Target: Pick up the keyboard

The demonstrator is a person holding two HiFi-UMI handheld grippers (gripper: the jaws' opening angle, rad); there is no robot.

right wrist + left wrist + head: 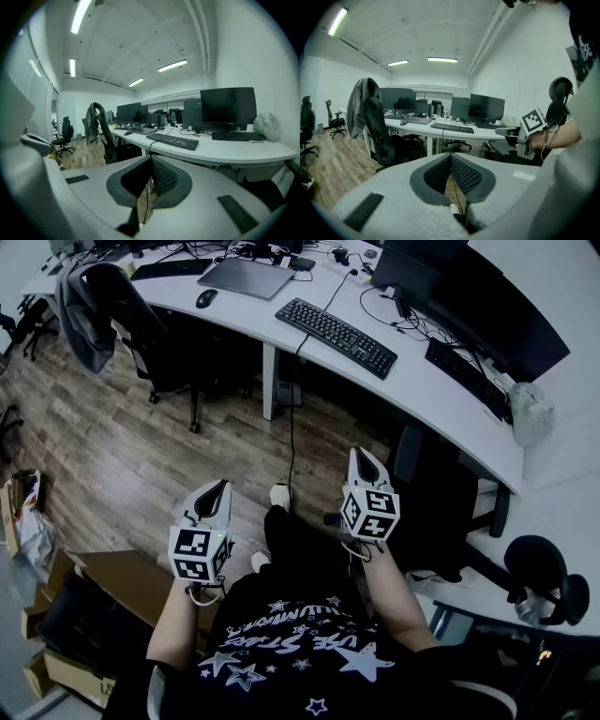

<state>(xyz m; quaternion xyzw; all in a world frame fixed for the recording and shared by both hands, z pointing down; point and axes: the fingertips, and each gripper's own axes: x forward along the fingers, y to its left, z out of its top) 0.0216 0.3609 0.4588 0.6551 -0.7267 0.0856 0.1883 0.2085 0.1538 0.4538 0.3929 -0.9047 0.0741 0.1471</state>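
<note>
A black keyboard (pixel 336 337) lies on the long white desk (pixel 422 390), well ahead of both grippers; it also shows as the keyboard (pixel 452 127) and the keyboard (pixel 172 140) in the two gripper views. My left gripper (pixel 221 487) is held over the wooden floor, shut and empty. My right gripper (pixel 366 457) is held a little farther forward, near a black chair, also shut with nothing in it. The left gripper (pixel 451 157) and the right gripper (pixel 151 160) each show their pads meeting.
A second keyboard (pixel 466 377) lies by the monitors (pixel 487 296) at the right. A mouse (pixel 205 298), a grey pad (pixel 246 278) and a third keyboard (pixel 172 269) sit farther left. Black chairs (pixel 441 507) and a chair draped with a jacket (pixel 98 306) stand before the desk. Boxes (pixel 56 634) are at the lower left.
</note>
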